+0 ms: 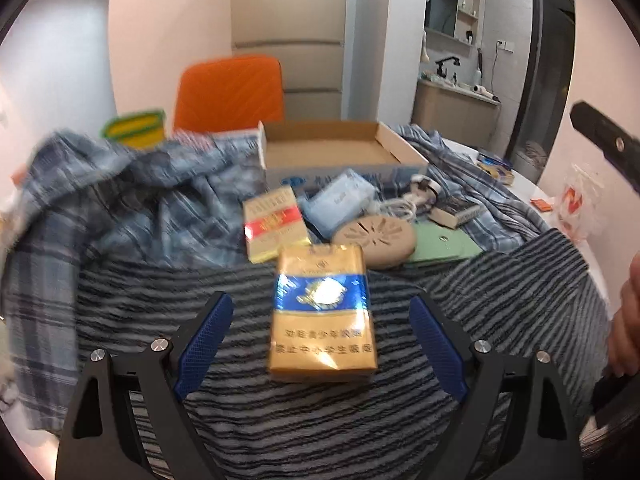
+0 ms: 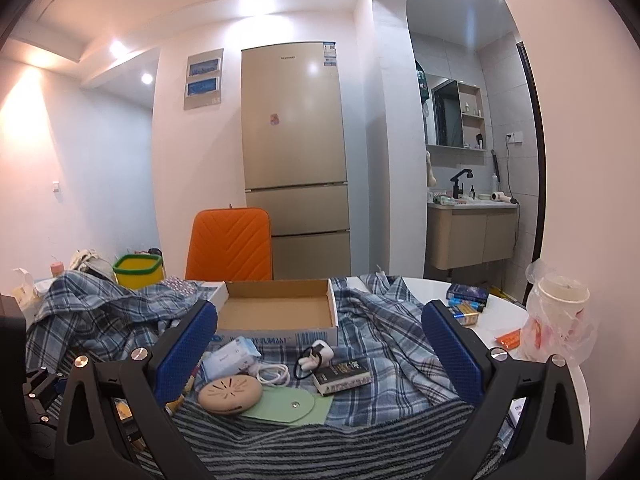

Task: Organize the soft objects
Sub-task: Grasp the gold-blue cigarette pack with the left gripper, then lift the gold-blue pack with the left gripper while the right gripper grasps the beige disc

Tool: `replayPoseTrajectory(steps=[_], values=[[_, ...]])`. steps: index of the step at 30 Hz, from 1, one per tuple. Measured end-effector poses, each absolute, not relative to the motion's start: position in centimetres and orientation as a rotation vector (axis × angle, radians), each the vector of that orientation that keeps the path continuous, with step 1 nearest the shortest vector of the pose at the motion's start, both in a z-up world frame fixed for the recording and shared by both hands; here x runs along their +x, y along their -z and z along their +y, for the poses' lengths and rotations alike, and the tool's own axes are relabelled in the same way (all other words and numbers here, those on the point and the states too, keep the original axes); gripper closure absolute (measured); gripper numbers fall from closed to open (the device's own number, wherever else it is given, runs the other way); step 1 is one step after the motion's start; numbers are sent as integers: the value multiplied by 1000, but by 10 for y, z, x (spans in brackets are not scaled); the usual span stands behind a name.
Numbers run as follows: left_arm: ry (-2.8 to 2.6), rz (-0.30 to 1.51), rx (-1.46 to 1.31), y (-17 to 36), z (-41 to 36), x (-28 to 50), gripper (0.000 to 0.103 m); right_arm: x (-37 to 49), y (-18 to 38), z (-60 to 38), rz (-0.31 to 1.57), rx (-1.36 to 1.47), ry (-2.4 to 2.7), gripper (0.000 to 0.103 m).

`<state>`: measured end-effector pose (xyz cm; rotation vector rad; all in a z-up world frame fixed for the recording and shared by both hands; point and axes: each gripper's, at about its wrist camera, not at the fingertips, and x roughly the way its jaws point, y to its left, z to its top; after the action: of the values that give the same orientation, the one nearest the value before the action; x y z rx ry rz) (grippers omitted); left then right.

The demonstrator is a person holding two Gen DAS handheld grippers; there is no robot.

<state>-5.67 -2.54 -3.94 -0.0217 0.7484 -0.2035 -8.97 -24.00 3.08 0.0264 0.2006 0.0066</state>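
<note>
The left gripper (image 1: 322, 334) stands with its blue pads wide apart on either side of a gold-and-blue cigarette pack (image 1: 322, 312), which lies flat on a striped grey towel (image 1: 280, 420); there is clear space between each pad and the pack, so nothing is gripped yet. The right gripper (image 2: 320, 344) is also spread open and empty, pointing across the clutter toward the empty cardboard box (image 2: 276, 308). The likely step is picking the pack up off the towel, perhaps to clear the loose items from the fabrics. To do it well, the left gripper should settle so the pads meet the pack's long side faces squarely, low enough to catch the body but not so low that they pinch the towel's pile underneath. Close gently: the pack looks like a soft, cellophane-wrapped one and will crush or skid if squeezed hard. Lift straight up before moving away, since a second, red-banded pack (image 1: 276, 224), a tissue pack (image 1: 340, 200) and a round beige case (image 1: 376, 240) sit just beyond it on the plaid shirt (image 1: 132, 200), and a sweep forward could push them about.
</note>
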Motion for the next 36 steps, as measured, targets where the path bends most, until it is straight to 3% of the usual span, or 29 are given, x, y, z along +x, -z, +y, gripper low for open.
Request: replayPoseTrajectory(steps=[8, 11, 15, 25, 36], values=[[243, 851, -99, 51, -19, -38, 49, -78, -21, -247, 258, 39, -10, 0], [248, 846, -81, 49, -20, -37, 55, -71, -18, -247, 289, 41, -27, 0], [258, 778, -73, 31, -18, -39, 55, -48, -14, -243, 409, 16, -98, 0], [145, 431, -6, -20, -7, -28, 55, -20, -42, -222, 465, -38, -204, 0], [144, 521, -64, 17, 9, 10, 55, 23, -5, -189, 616, -67, -280, 0]])
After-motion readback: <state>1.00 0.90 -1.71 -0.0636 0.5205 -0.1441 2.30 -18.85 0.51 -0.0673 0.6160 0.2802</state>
